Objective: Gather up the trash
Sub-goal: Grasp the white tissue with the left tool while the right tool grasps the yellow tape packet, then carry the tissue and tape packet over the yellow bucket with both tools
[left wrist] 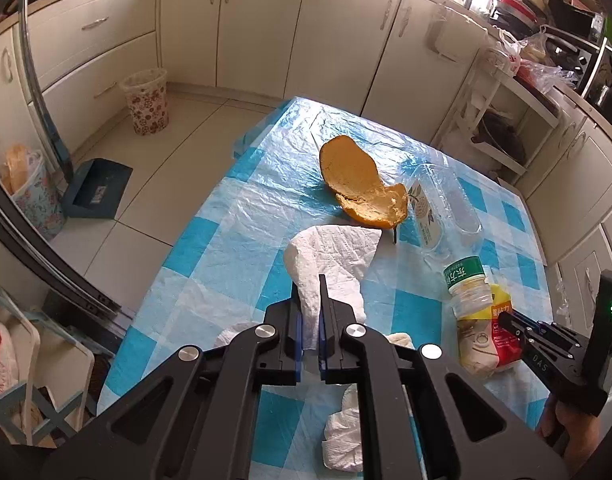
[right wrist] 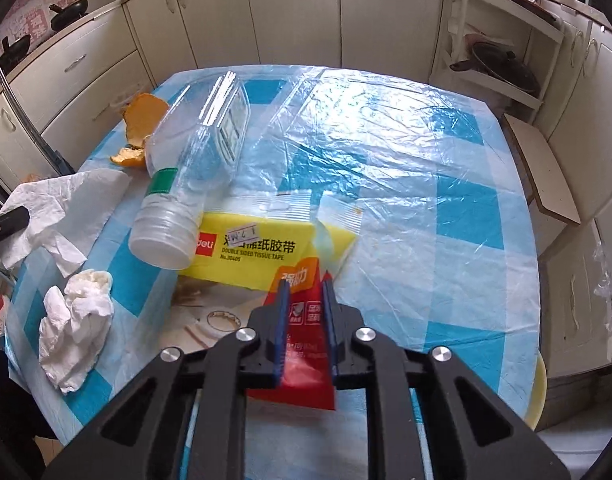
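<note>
On the table (right wrist: 446, 200), the left gripper (left wrist: 311, 312) has its jaws closed on a white paper towel (left wrist: 334, 256). Beside it, the right gripper (right wrist: 305, 312) pinches the tape package (right wrist: 266, 256) under an empty bottle (right wrist: 194, 168).

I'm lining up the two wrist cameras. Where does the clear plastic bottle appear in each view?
Left wrist view: the clear plastic bottle lies right of centre, just right of the orange peel.
Right wrist view: the bottle lies left of centre, its base resting on the yellow tape package.
Shared landmark: the orange peel, beside the bottle in both views.
</note>
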The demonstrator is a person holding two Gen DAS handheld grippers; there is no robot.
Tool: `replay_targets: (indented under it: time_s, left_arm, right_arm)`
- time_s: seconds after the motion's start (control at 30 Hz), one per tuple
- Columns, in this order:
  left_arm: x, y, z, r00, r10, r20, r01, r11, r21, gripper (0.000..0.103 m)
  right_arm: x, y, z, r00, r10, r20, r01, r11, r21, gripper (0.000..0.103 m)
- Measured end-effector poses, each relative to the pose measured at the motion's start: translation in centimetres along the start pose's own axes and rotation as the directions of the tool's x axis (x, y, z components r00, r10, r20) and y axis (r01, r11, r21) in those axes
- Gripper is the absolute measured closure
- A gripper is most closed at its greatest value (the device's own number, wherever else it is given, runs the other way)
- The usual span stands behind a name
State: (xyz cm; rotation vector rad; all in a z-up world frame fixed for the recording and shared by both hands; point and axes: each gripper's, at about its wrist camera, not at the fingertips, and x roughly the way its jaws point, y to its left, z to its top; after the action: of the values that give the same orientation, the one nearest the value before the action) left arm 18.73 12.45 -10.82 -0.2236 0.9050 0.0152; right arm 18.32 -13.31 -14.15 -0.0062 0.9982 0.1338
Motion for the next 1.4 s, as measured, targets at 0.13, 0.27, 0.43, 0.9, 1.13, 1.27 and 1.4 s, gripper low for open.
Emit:
replay_targets:
  time_s: [0.13, 0.27, 0.43, 0.9, 1.13, 1.27, 1.4]
  left_arm:
    - [-0.9, -0.8, 0.0, 0.999, 0.023, 0.04, -0.024, 0.999, 0.034, 0.097]
    - [-1.6, -1.2, 0.0, 0.998, 0.024, 0.064, -0.027, 0.998, 0.048, 0.097]
    - [-2.8, -1.1, 0.2, 0.995, -0.027, 0.095, 0.024, 0.999, 0.027, 0.097]
    - [-6.3, -4.3, -0.1, 0.963, -0.223, 0.153, 0.217, 0.975, 0.056, 0.097]
    - [-9.1, -10.3, -0.9, 0.926, -0.351, 0.138, 0.33, 0.931, 0.156, 0.097]
    - [-9.6, -15.0, -2.4, 0.903, -0.421, 0.085, 0.398, 0.895, 0.203, 0.097]
    - [-9.5, -19.5, -4.2, 0.884, -0.467, 0.028, 0.447, 0.86, 0.245, 0.097]
  right_arm:
    - [-1.6, -0.5, 0.2, 0.999, 0.012, 0.04, -0.012, 1.0, 0.017, 0.099]
    - [-3.3, -1.5, 0.2, 0.997, 0.011, 0.076, -0.014, 0.999, 0.036, 0.099]
    - [-5.2, -3.4, -0.3, 0.994, -0.008, 0.106, 0.001, 0.998, 0.063, 0.099]
    - [-9.4, -7.8, -1.6, 0.982, -0.052, 0.184, 0.026, 0.99, 0.142, 0.099]
    - [-12.7, -13.1, -3.4, 0.964, -0.133, 0.228, 0.074, 0.965, 0.25, 0.099]
    - [-14.3, -16.1, -4.9, 0.952, -0.197, 0.233, 0.122, 0.945, 0.303, 0.099]
    - [-14.5, -18.1, -6.1, 0.943, -0.267, 0.201, 0.193, 0.926, 0.325, 0.099]
